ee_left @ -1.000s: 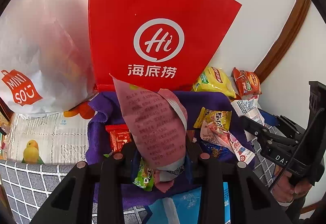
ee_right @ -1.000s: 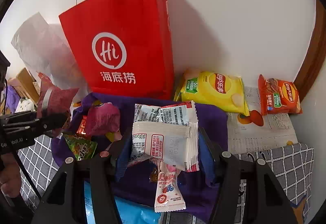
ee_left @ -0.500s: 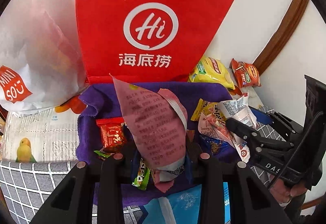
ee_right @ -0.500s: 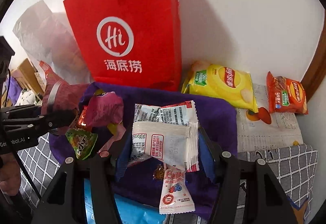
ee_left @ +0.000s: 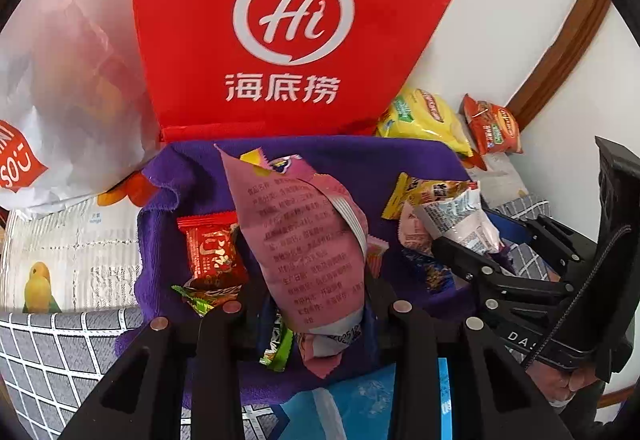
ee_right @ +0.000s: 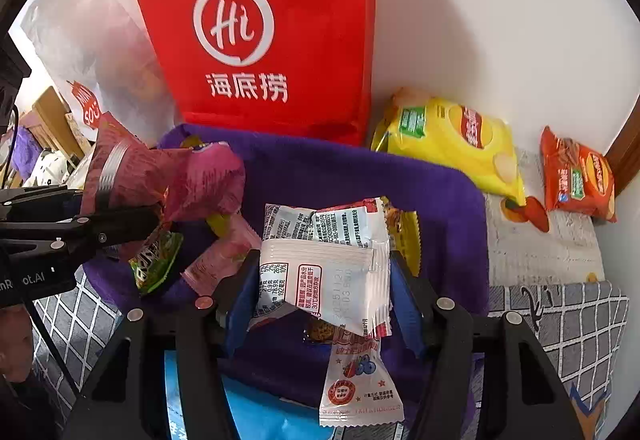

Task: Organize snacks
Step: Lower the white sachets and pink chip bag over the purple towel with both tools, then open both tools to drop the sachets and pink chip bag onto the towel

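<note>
While both grippers hold their loads, each view now sits lower and closer over the purple cloth [ee_left: 360,160] than a second ago: the red paper bag [ee_left: 288,20] fills more of the upper frame and the loose snacks have spread out below the fingers. So both hands have come down toward the pile, not away from it.

Left gripper [ee_left: 316,304]: jaws narrow, clamped on the pink snack packet [ee_left: 304,240], which stands up between the fingers, printed side to the camera. No change in that grip. Just left of the gripper lies a red candy packet [ee_left: 212,252] on the cloth; a green wrapper [ee_left: 276,344] hangs below the fingers.

Right gripper [ee_right: 320,292]: jaws about half apart but pressing on the white sachets [ee_right: 324,260], a folded bundle of at least two, held flat between the blue pads. Below it a white berry-print packet [ee_right: 360,380] lies on the cloth; whether it hangs from the bundle I cannot tell. Beyond and to the right of this gripper, off the cloth, lie the yellow chip bag [ee_right: 452,144] and the orange chip bag [ee_right: 576,176].

Reading: both held items are over the cloth, descending. Likely a set-down onto the cloth, or a pause before carrying them to the bag. Neither is released. Most snacks are still scattered, so sorting is at an early stage.
</note>
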`<action>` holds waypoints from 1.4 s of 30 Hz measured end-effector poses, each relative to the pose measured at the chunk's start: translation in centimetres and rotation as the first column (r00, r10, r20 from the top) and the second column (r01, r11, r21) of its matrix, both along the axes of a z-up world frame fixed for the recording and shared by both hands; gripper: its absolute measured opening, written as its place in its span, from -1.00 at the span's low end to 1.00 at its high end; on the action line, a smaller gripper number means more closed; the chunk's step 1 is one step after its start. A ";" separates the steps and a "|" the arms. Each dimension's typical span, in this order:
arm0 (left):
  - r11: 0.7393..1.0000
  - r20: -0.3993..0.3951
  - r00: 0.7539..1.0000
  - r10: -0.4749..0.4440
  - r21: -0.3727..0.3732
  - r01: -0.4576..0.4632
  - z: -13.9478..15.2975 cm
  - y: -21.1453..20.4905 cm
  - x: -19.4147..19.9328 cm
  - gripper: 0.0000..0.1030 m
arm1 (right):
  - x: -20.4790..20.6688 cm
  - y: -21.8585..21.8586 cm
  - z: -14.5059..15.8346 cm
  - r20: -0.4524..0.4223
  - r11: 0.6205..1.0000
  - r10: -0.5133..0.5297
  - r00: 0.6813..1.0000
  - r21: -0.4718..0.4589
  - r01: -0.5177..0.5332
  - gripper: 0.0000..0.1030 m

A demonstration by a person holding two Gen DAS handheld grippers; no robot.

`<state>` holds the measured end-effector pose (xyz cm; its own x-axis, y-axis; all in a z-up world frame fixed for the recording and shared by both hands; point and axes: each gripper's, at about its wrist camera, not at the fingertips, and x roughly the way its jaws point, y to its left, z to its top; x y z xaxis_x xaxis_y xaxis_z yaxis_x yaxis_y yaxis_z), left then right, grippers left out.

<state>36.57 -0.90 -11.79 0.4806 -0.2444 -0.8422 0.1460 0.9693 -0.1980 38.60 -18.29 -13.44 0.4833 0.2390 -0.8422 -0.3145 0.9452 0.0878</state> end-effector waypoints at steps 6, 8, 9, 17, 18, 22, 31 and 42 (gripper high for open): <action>0.999 -0.031 0.999 0.035 0.016 -0.034 -1.0 0.7 0.5 -0.36 | 0.4 -0.2 -0.5 -0.013 0.999 -0.022 1.000 -0.032 0.021 0.18; 0.999 -0.036 0.999 0.032 0.026 -0.031 -1.1 0.6 0.5 -0.36 | 0.5 -0.2 -0.8 -0.021 0.999 -0.025 0.999 -0.035 0.025 0.18; 0.999 -0.038 0.999 0.029 0.028 -0.028 -1.2 0.5 0.5 -0.36 | 0.6 -0.2 -0.9 -0.024 0.999 -0.027 0.999 -0.040 0.026 0.18; 0.998 -0.053 0.997 0.048 0.034 -0.046 -1.6 0.7 1.0 -0.36 | 0.8 -0.3 -1.1 -0.027 0.998 -0.033 0.999 -0.060 0.032 0.20; 0.998 -0.054 0.997 0.048 0.034 -0.047 -1.6 0.7 1.0 -0.36 | 0.8 -0.4 -1.0 -0.025 0.998 -0.036 0.999 -0.057 0.035 0.20; 0.998 -0.055 0.997 0.046 0.033 -0.044 -1.6 0.7 1.0 -0.36 | 0.8 -0.5 -0.9 -0.014 0.998 -0.036 0.999 -0.061 0.035 0.20; 0.999 -0.044 0.998 0.046 0.026 -0.045 -1.2 0.8 0.7 -0.36 | 0.6 -0.5 -0.2 -0.003 0.998 -0.039 0.999 -0.048 0.039 0.20; 0.999 0.059 0.997 0.043 -0.015 -0.043 2.7 1.2 -1.3 0.14 | -0.9 -0.2 3.4 0.071 0.999 -0.042 0.997 0.024 0.040 0.38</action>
<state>35.30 0.30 -9.08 0.5395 -0.2339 -0.8088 0.1160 0.9721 -0.2037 37.69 -18.49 -10.03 0.5522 0.2360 -0.7996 -0.2817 0.9555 0.0875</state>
